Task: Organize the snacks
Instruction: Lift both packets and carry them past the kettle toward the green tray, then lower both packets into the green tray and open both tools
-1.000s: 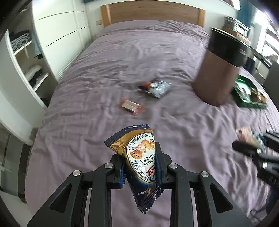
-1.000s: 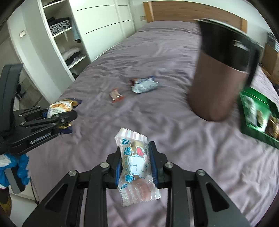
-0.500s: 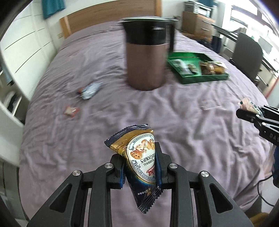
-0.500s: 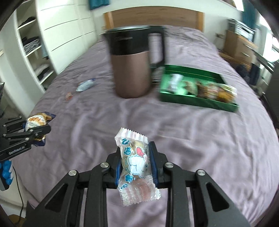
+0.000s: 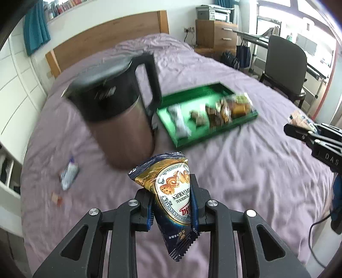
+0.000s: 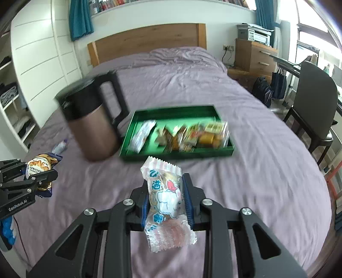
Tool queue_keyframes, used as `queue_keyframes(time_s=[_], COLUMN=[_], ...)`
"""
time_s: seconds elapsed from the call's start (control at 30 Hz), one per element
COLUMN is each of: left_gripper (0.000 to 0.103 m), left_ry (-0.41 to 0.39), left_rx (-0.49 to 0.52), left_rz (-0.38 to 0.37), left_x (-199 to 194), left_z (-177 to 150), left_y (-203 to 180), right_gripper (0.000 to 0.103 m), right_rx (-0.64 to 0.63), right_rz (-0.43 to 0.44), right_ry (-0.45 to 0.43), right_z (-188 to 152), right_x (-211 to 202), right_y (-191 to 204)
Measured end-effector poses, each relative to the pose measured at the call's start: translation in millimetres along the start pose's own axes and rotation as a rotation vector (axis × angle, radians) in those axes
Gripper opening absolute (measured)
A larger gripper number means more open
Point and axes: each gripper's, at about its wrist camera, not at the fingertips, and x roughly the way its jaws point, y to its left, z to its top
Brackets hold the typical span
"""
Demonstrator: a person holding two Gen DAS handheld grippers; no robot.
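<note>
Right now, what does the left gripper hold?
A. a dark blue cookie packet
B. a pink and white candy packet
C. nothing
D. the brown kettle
A: the left gripper is shut on the dark blue cookie packet; the right gripper holds the pink candy packet.

ahead lies a purple bed (image 6: 192, 89) with a wooden headboard (image 6: 147, 40). white wardrobe (image 6: 40, 53) at left; dresser (image 6: 254, 57), dark chair (image 6: 314, 102) and bright window (image 6: 316, 12) at right.

- Tongs: 2, left (image 5: 172, 205) and right (image 6: 166, 198)
- Jug (image 6: 92, 126): 1
- Green tray (image 6: 171, 155): 1
- Held snack packets: 2, cookies (image 5: 173, 201) and a sweet (image 6: 165, 201)
- Loose packets on bed: 2, one (image 5: 68, 175) and another (image 5: 57, 198)
- Chair (image 6: 314, 102): 1
</note>
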Motion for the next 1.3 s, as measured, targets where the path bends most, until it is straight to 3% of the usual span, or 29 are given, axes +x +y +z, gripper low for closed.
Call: queue_keyframes(time_s=[0.23, 0.47, 0.87, 1.1, 1.3], left_gripper=[0.023, 0.023, 0.024, 0.025, 0.026], left_ry=[-0.069, -0.073, 0.036, 0.095, 0.096], left_rx=[-0.002, -0.009, -0.020, -0.017, -0.025], left_rz=[-0.008, 0.006, 0.053, 0.077, 0.074], left_x=[39.8, 100.7, 192.6, 220.7, 218.9], left_z=[73.2, 107.8, 104.4, 97.1, 95.4], left_y=[-12.4, -27.9, -34.9, -32.8, -30.7], right_gripper=[0.000, 0.000, 0.000, 0.000, 0.003], right_rx=[-0.011, -0.022, -0.051, -0.052, -0.069], right_rz=[-0.033, -0.073, -0.124, -0.134, -0.146], right_ry=[-0.054, -0.044, 0.089, 0.159, 0.158], right_z=[62.3, 101.0, 98.2, 83.8, 80.6], right_x=[46.5, 114.0, 214.3, 241.6, 238.6], right_y=[-14.8, -27.6, -37.8, -43.2, -43.5])
